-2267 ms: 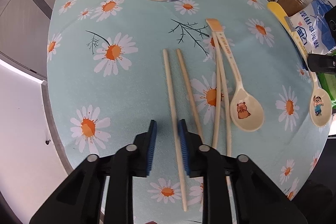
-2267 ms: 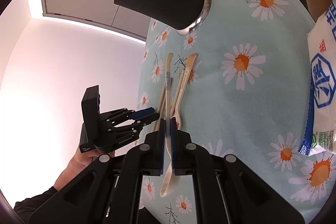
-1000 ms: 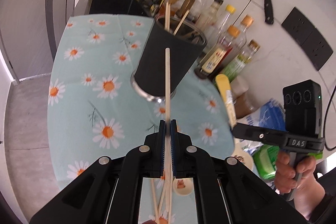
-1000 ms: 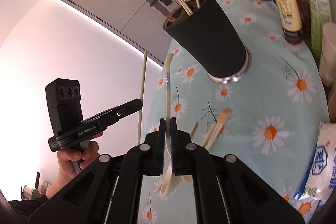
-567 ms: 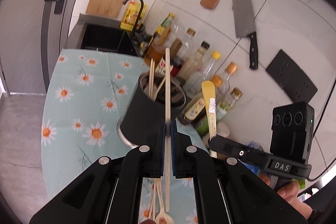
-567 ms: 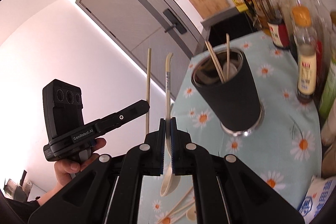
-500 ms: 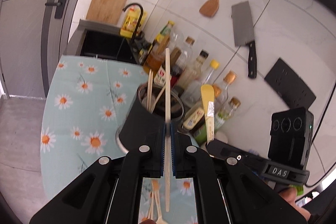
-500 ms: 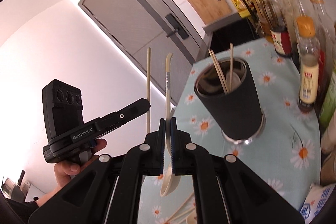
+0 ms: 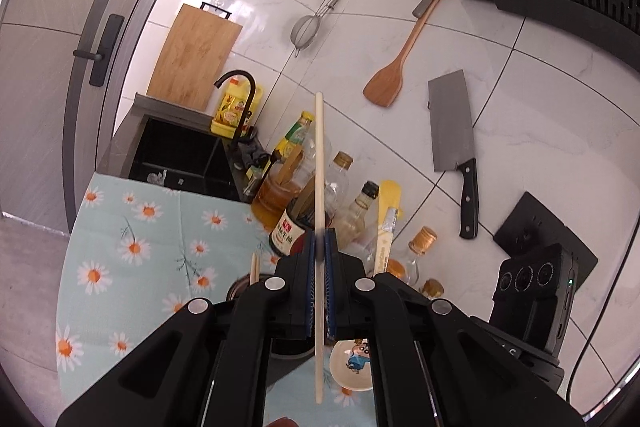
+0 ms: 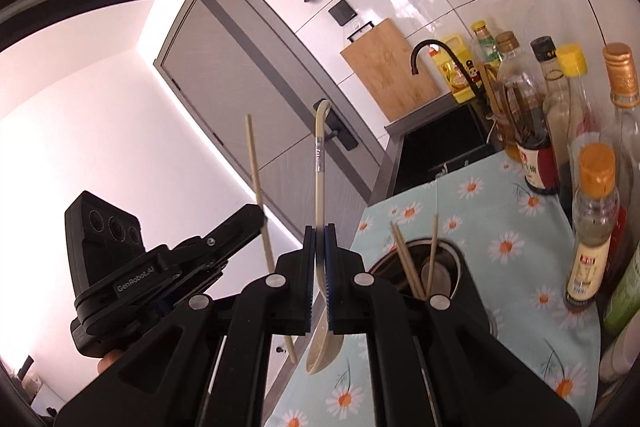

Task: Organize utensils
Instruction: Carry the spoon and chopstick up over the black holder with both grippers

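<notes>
My left gripper is shut on a pale chopstick and holds it upright in the air; it also shows in the right wrist view. My right gripper is shut on a cream spoon, handle up, bowl hanging below the fingers. In the left wrist view the spoon's yellow handle and cartoon bowl show at right. The black utensil cup stands on the daisy tablecloth, below and right of the spoon, with chopsticks in it. In the left wrist view the cup is mostly hidden behind my fingers.
Sauce and oil bottles stand along the wall side of the table. A black sink with a tap lies beyond the cloth's far edge. A cleaver, wooden spatula and strainer hang on the tiled wall.
Both grippers have risen and tilted up with their utensils. The cup has dropped lower in both views and now sits close under the held chopstick and spoon.
</notes>
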The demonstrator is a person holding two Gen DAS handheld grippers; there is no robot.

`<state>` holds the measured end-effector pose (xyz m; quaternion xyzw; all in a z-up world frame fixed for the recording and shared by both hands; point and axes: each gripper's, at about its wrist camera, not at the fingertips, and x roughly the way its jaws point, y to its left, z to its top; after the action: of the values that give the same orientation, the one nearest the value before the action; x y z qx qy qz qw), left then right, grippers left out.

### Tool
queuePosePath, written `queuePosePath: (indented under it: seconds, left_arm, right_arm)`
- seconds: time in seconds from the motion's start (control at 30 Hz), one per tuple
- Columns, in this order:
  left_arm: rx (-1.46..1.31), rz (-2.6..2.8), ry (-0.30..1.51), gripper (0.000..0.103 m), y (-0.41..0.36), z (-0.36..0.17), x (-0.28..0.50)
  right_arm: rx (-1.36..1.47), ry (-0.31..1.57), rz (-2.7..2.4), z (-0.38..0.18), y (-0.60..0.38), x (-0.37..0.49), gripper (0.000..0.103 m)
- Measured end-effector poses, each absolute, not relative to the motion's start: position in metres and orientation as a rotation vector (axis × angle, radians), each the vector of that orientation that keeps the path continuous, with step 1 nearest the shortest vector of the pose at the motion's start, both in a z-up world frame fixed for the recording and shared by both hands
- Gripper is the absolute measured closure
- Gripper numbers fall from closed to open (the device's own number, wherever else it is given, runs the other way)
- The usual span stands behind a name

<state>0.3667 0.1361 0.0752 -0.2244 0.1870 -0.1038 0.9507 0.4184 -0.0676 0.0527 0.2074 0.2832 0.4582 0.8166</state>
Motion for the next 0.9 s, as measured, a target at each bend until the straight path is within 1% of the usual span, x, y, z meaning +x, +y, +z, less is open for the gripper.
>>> queuePosePath:
  seconds: [0.13,0.4,0.6,0.9]
  left_arm:
    - [-0.441,-0.202,0.345,0.099,0.137,0.085,0.383]
    - [-0.399,-0.169,0.315,0.099,0.135,0.088,0.409]
    - [-0.403,-0.157,0.333,0.099,0.136,0.072,0.423]
    - [-0.386,-0.157,0.416,0.099,0.129,0.034,0.438]
  right_arm:
    - [0.472,0.578,0.943,0.053,-0.07,0.443,0.097]
    - [0.407,0.532,0.897,0.049,-0.059,0.461,0.097]
    - [0.418,0.548,0.887,0.038,-0.055,0.473,0.097]
    - [0.411,0.593,0.862,0.018,-0.054,0.48,0.097]
